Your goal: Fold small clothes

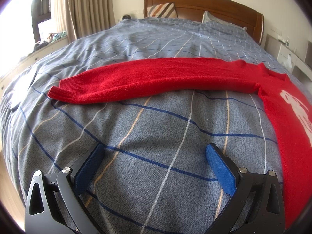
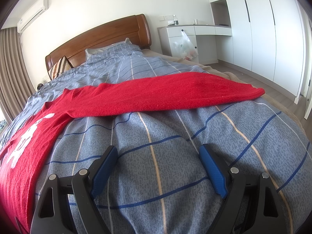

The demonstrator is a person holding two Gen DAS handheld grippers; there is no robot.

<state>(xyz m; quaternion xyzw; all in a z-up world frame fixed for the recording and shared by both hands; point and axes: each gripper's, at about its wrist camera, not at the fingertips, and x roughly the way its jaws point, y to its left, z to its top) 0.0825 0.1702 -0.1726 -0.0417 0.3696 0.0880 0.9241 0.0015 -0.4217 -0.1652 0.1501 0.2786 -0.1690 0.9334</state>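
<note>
- Two hand-held grippers are hovering over a bed as a red sweater is lying spread flat on the blue-grey checked duvet, both sleeves stretched straight out to the sides.
- The left gripper is standing with its blue pads wide apart and nothing between them, aimed at bare duvet just short of the left sleeve, whose ribbed cuff is lying well out toward the curtain side.
- The right gripper is likewise gaping and carrying nothing, facing the right sleeve, which is reaching toward the wardrobe side.
- The sweater's body, bearing a white motif, is lying between the two grippers, running down toward the near edge of the bed.
- Judging from this layout, folding is not yet under way; the first fold appears to be bringing a sleeve in across the chest.
- Doing it well is likely meaning pinching each sleeve near the cuff, catching only the knit and not the duvet beneath, lifting low, and laying it flat across the body without dragging the torso askew.
</note>
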